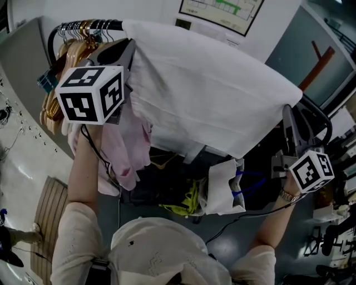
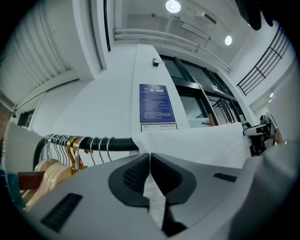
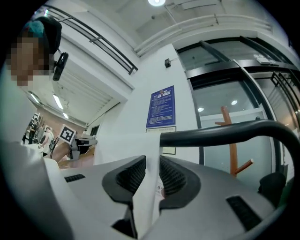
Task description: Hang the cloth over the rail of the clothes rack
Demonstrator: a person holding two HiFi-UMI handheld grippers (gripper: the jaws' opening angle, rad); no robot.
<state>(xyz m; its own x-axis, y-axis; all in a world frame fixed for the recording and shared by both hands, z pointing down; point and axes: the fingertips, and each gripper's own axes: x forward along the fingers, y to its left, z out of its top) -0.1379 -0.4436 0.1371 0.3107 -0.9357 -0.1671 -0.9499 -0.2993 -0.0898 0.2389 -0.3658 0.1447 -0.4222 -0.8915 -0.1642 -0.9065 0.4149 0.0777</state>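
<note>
Left claw on cloth — lengthwise along rail

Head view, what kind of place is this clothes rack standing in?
Probably a lab or office-type hall rather than a home: the clothes rack stands by a wall chart, with a blue notice on the wall and glass doors nearby.
</note>
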